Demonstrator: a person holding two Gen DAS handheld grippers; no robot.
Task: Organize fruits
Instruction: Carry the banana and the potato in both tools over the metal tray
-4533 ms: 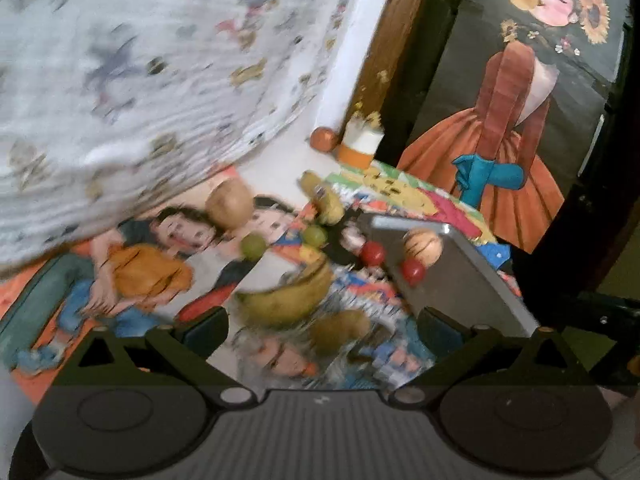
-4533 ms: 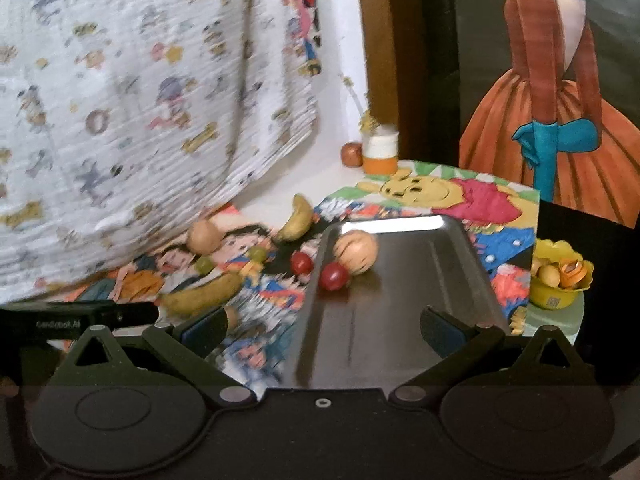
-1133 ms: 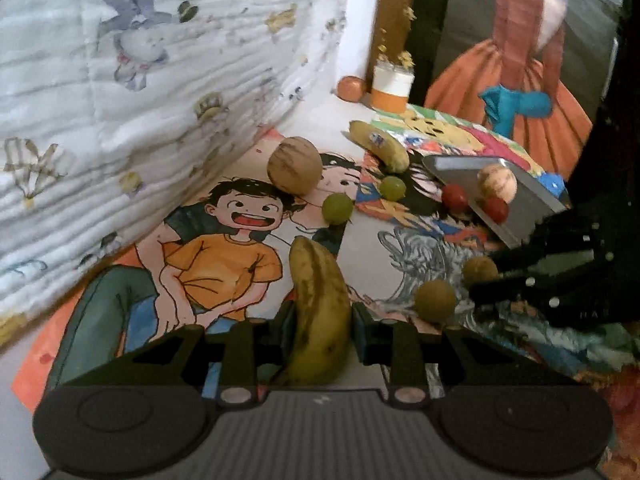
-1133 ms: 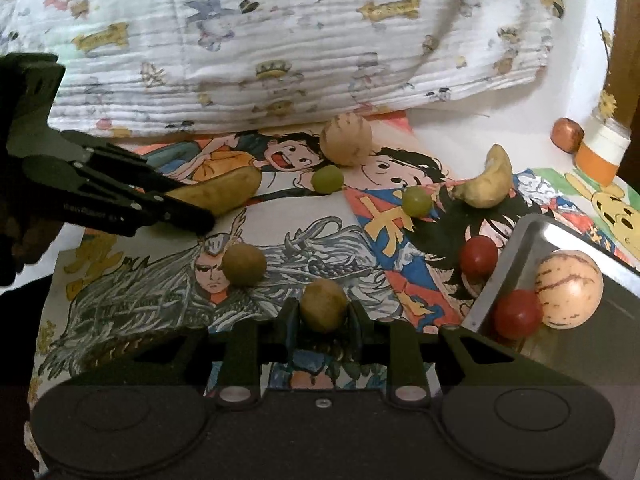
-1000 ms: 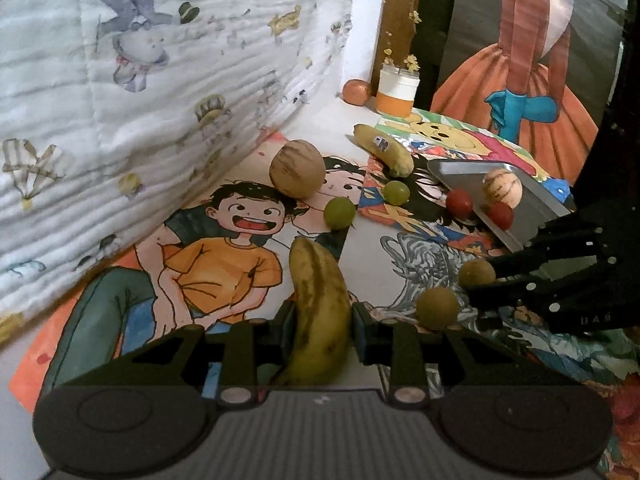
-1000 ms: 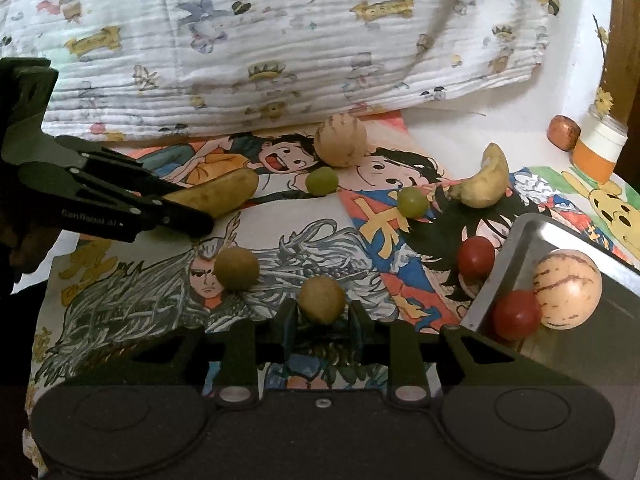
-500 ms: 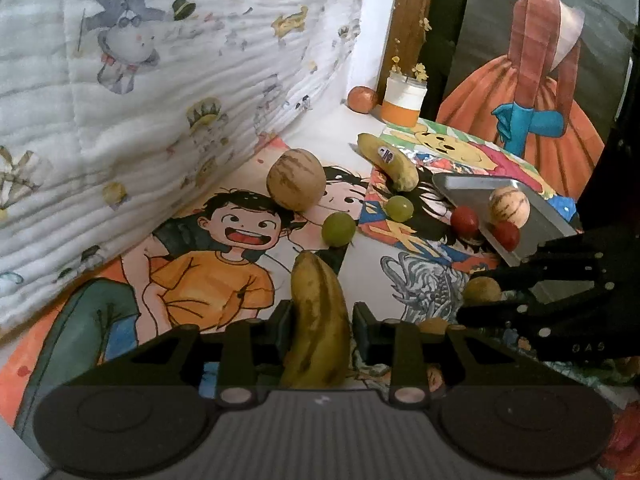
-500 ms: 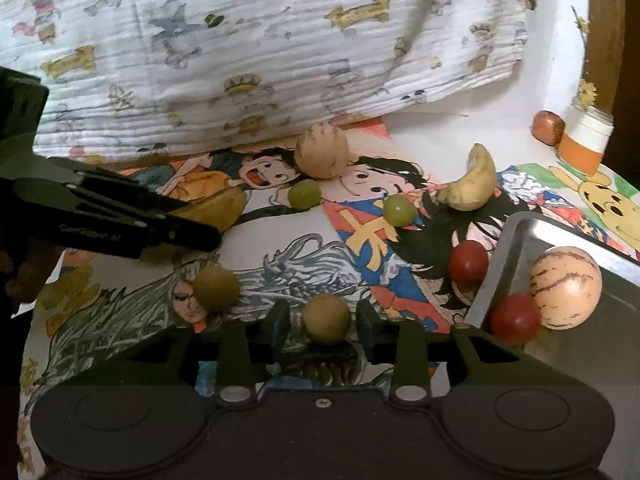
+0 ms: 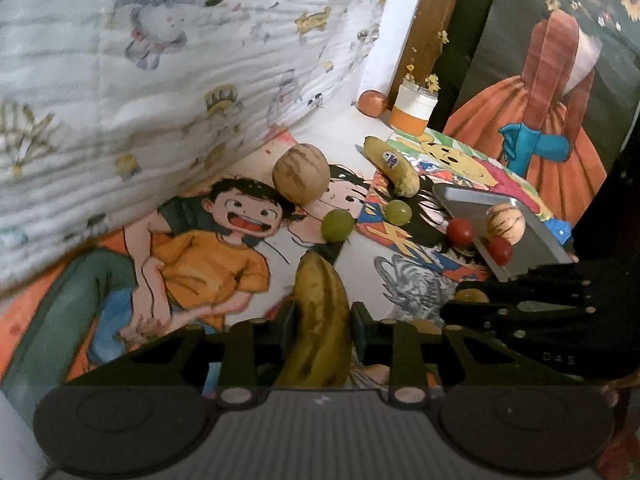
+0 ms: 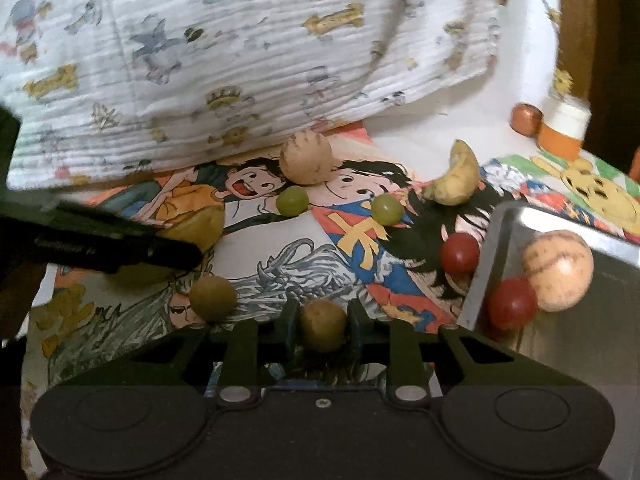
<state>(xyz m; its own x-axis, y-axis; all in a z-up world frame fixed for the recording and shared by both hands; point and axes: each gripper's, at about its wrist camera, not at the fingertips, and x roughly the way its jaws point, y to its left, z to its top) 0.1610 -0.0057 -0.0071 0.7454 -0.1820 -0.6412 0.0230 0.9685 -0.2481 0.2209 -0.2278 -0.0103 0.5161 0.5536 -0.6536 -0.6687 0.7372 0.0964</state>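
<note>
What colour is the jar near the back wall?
The jar is white above, orange below, clearest in the left wrist view.

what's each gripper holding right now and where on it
Left gripper: jaws closing on the spotted banana across its middle. Right gripper: jaws shut on the small brown round fruit across its sides.

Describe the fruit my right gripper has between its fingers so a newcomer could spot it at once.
Start at the metal tray on the right, then move left across the cartoon mat to the right gripper. Pinched between its fingers is a small round brown fruit. Its near twin lies loose further left; the grapes are green, the tomatoes red.
</note>
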